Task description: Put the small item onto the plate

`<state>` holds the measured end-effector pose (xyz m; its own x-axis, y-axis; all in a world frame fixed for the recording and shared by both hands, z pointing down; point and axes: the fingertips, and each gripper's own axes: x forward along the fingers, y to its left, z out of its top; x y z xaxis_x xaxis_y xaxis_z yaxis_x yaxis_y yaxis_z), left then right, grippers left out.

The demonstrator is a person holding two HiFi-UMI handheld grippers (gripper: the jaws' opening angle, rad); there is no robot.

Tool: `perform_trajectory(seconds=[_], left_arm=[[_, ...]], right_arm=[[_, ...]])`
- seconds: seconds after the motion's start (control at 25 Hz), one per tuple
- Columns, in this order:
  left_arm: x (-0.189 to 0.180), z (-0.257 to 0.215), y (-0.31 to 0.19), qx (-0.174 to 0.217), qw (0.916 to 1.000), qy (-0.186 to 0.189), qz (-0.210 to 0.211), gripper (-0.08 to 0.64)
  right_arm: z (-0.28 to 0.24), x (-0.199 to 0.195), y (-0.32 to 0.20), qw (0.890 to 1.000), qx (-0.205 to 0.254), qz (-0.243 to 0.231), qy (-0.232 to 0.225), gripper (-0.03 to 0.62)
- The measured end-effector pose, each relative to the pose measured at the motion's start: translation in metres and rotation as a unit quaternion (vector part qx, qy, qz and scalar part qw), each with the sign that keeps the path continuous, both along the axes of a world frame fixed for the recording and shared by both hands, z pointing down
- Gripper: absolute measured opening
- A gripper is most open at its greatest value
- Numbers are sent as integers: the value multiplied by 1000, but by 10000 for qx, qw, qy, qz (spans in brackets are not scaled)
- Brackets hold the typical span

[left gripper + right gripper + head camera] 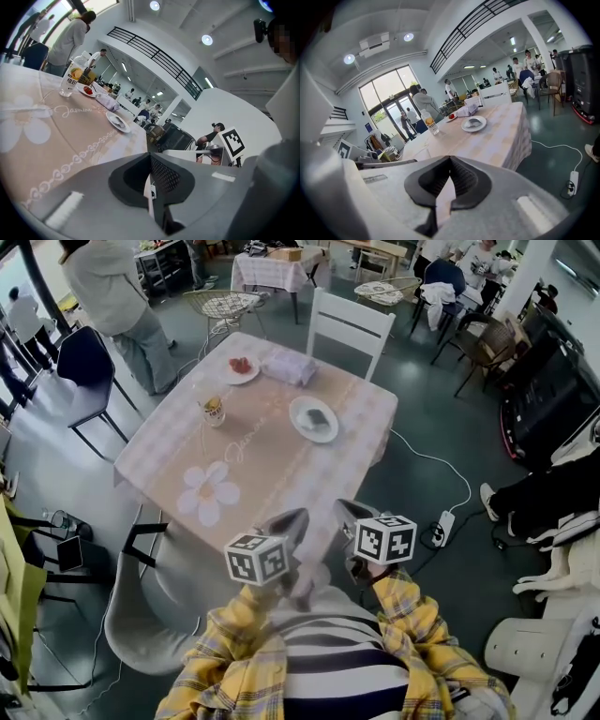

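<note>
Nearest you, your yellow plaid sleeves (225, 652) end at the two grey matte tools. The left tool (292, 521) has its jaws pressed together with nothing between the ribbed black pads. The right tool (349, 514) is likewise closed at the tips and empty. Both hang just over the near edge of the surface (281, 479).

A moulded grey shell chair (141, 606) sits at your left. The surface is square, draped in a soft cloth of pale pink check with a beige centre, a large white flower print (208, 491) and a looping script line.

Farther in stands a clear plastic bottle (214, 411) with a yellow label. To its right lies the round white glazed plate (314, 418), and the small dark item (321, 418) rests on it. Beyond are a smaller plate (242, 367) holding something red and, just beside it, a folded pale cloth bundle (289, 366).

A white slatted chair (349, 326) is tucked at the far side. The floor (422, 418) is glossy dark grey-green, with a white power strip (441, 526) and its cable at the right. Other checked tables and people fill the back of the room.
</note>
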<state>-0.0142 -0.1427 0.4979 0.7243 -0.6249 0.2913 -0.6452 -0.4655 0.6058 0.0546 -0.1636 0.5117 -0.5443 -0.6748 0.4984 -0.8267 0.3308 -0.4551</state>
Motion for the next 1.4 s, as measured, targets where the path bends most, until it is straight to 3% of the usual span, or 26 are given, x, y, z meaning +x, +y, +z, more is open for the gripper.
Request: perform_trajectory(seconds=[0.6, 1.4], left_arm=[[-25, 10, 79, 89, 9999, -34, -131, 2], [-44, 5, 82, 231, 9996, -18, -153, 2]], right_arm=[[12, -2, 84, 9999, -134, 78, -46, 0], [10, -26, 98, 10000, 2, 44, -65, -2]])
